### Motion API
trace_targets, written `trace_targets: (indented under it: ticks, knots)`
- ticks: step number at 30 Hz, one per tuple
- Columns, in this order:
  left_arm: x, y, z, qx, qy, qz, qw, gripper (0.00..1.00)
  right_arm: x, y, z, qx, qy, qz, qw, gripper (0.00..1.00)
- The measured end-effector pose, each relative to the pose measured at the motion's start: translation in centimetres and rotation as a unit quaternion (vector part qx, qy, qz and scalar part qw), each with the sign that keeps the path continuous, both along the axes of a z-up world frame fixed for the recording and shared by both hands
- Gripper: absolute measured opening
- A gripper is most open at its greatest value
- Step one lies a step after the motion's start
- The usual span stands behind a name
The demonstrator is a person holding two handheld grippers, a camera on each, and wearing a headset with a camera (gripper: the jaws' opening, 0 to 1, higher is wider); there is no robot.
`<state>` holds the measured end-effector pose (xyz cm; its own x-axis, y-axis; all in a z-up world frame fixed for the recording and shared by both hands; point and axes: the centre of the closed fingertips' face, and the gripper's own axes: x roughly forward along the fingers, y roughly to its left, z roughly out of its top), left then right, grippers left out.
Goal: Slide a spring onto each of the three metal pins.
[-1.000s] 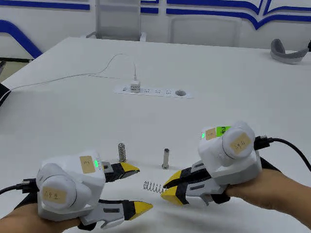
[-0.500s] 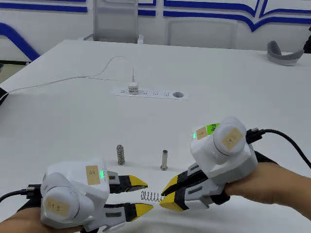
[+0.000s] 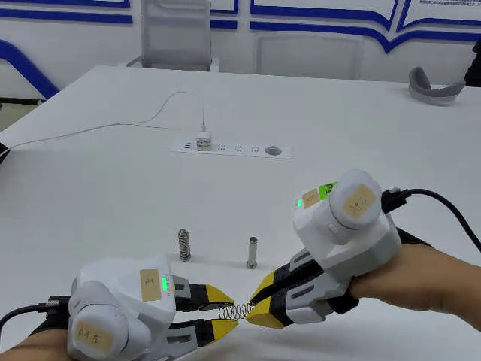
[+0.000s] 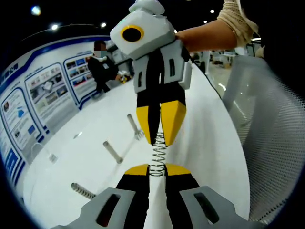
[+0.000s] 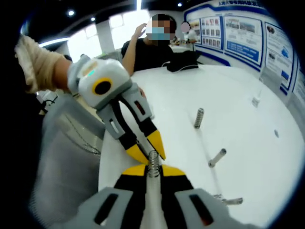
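The left tool [image 3: 223,310] has reached the spring [image 3: 239,309] (free end).

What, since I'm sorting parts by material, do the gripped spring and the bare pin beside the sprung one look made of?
The spring: thin grey wire coil with faint glints, likely steel. The bare pin: smooth silvery cylinder with dull sheen, probably metal; which alloy can't be told.

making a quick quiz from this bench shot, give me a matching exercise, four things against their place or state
Things:
1. loose spring
2. left pin
3. middle pin
4. power strip

Place or state:
a. bare
b. far back on the table, with a plug in it
c. between the left tongs and the right tongs
d. already loaded

Pairs: 1-c, 2-d, 3-a, 4-b
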<state>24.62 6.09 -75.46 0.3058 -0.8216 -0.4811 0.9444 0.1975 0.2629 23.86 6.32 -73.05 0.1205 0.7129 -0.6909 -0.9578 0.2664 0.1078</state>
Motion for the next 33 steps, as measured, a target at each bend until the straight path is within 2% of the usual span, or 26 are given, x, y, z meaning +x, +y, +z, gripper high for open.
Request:
trace_targets:
  ticks: [6,13,14,18,23,28,33]
  knots:
    - [0.2,-0.2,0.6,-0.027,0.021,0.016,0.9993,0.11,0.3,0.6,1.4,0.019,-0.018,-0.003,0.9997,0.12]
    - [0.2,-0.4,0.9,-0.05,0.045,0.031,0.9972,0.11,0.5,1.3,2.1,0.033,-0.03,-0.006,0.999,0.12]
    - [0.1,-0.5,1.0,-0.057,0.054,0.035,0.9963,0.11,0.5,1.4,2.3,0.037,-0.031,-0.007,0.9988,0.12]
    - [0.2,-0.5,1.2,-0.076,0.07,0.046,0.9936,0.11,0.7,1.9,2.7,0.045,-0.042,-0.009,0.9981,0.12]
    - [0.6,-0.5,1.7,-0.111,0.103,0.068,0.9861,0.1,1.1,2.5,3.4,0.065,-0.053,-0.017,0.9963,0.12]
    - [1.1,-0.1,1.7,-0.13,0.113,0.086,0.9812,0.1,1.4,2.8,3.5,0.074,-0.074,-0.019,0.9943,0.12]
    - [1.2,0.2,1.3,-0.131,0.114,0.092,0.9805,0.1,1.9,2.7,3.7,0.085,-0.075,-0.03,0.9931,0.15]
